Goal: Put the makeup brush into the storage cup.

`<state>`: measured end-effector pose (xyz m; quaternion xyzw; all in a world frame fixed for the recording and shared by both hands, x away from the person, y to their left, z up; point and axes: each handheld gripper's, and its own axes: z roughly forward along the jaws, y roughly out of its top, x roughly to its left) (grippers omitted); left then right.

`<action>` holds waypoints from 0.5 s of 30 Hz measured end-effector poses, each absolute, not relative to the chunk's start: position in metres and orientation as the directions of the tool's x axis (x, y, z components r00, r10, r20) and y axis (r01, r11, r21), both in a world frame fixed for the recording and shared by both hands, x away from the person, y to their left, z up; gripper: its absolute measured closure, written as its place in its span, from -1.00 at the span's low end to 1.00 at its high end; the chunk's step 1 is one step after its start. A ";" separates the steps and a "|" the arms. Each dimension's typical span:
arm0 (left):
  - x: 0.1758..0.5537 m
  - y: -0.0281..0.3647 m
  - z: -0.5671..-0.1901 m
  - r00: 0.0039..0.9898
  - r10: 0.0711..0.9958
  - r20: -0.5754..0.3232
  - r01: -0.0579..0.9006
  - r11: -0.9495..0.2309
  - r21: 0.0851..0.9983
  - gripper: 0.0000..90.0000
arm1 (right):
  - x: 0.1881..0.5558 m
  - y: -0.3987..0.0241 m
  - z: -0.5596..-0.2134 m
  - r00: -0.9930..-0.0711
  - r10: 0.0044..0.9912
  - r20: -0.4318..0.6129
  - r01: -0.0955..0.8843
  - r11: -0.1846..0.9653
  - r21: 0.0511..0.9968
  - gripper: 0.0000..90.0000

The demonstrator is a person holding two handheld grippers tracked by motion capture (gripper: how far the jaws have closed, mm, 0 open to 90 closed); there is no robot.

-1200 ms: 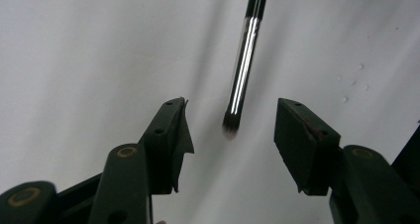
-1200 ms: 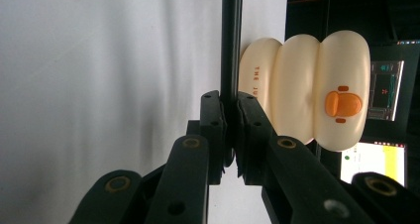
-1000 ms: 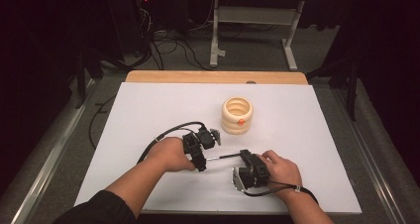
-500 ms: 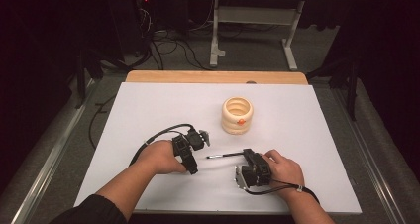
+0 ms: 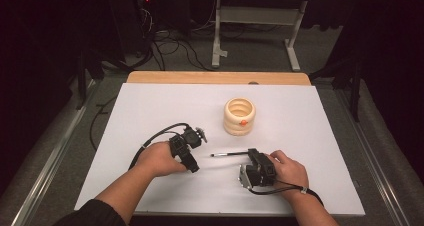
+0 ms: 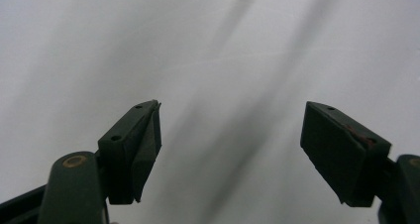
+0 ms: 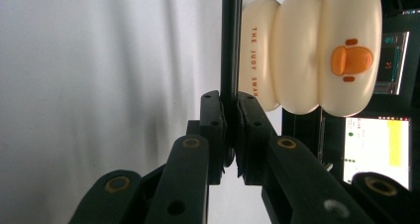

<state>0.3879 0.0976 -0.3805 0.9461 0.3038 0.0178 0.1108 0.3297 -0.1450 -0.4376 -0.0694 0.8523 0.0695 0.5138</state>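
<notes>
1. Right now the right gripper (image 5: 248,152) is clenched on a thin black pen (image 5: 229,154); in the right gripper view the pen (image 7: 231,40) runs straight up out of the pinched jaws, gripped near one end, with most of its length ahead of the pads.
2. Ahead of that gripper and a little to one side stands the cream ringed pen holder (image 5: 239,116), which in the right gripper view (image 7: 309,50) carries an orange duck bill and small lettering. The pen's free tip points away from the holder, toward the left gripper (image 5: 193,166).
3. Meanwhile the left gripper is released: its jaws have just been opening and nothing lies between them; in the left gripper view the pads (image 6: 143,144) stand wide over bare white surface (image 6: 208,45). It sits well apart from the pen tip.
4. Judging by this, the step in hand is probably to carry the pen to the holder with the right gripper alone. Keep the clench firm, since a grip so near one end lets the long free part swing.
5. Lift the pen off the surface (image 5: 150,111) before turning it, so the tip does not drag.
6. Tilt the wrist until the pen hangs upright above the holder's mouth, then lower it inside before letting go; a release from too high may tip the light holder.
7. Keep the left gripper where it is, clear of the path.
</notes>
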 end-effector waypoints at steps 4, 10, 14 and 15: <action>0.387 0.103 -0.384 0.809 0.586 -0.043 0.579 -0.783 0.224 -0.50 | 0.329 -0.146 -0.437 -0.466 -0.020 -0.885 -0.168 0.983 0.067 0.92; 0.385 0.109 -0.384 0.793 0.609 -0.004 0.586 -0.762 0.275 -0.63 | 0.329 -0.147 -0.436 -0.470 0.020 -0.882 -0.143 0.985 0.098 0.92; 0.384 0.115 -0.388 0.766 0.643 -0.009 0.612 -0.725 0.316 -0.65 | 0.330 -0.149 -0.435 -0.490 0.059 -0.870 -0.122 0.983 0.135 0.92; 0.383 0.116 -0.388 0.763 0.647 -0.001 0.612 -0.721 0.326 -0.65 | 0.331 -0.149 -0.435 -0.491 0.060 -0.869 -0.125 0.983 0.138 0.92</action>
